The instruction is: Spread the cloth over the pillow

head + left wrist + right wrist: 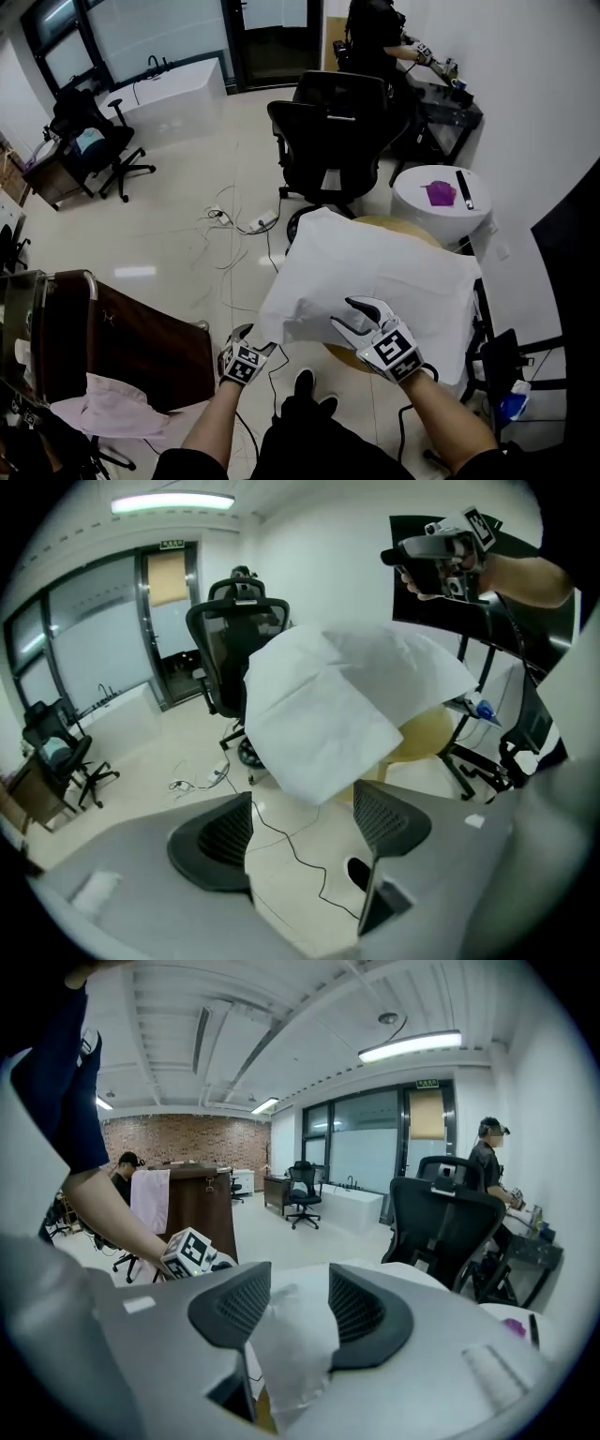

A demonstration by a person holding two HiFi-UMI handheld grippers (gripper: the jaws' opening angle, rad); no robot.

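The cloth [375, 267] is lying draped over a round yellow table [398, 223], covering the pillow so fully that only its bulk is showing. The right gripper [300, 1302] is pinching a fold of cloth near the front edge. The left gripper [302, 822] is hovering just below the cloth's hanging near corner, its jaws opening with nothing between them. A black chair [337, 141] is standing just behind the table.

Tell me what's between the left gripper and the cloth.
Nothing: the left gripper view shows the left gripper opening, jaws empty, cloth just past them.
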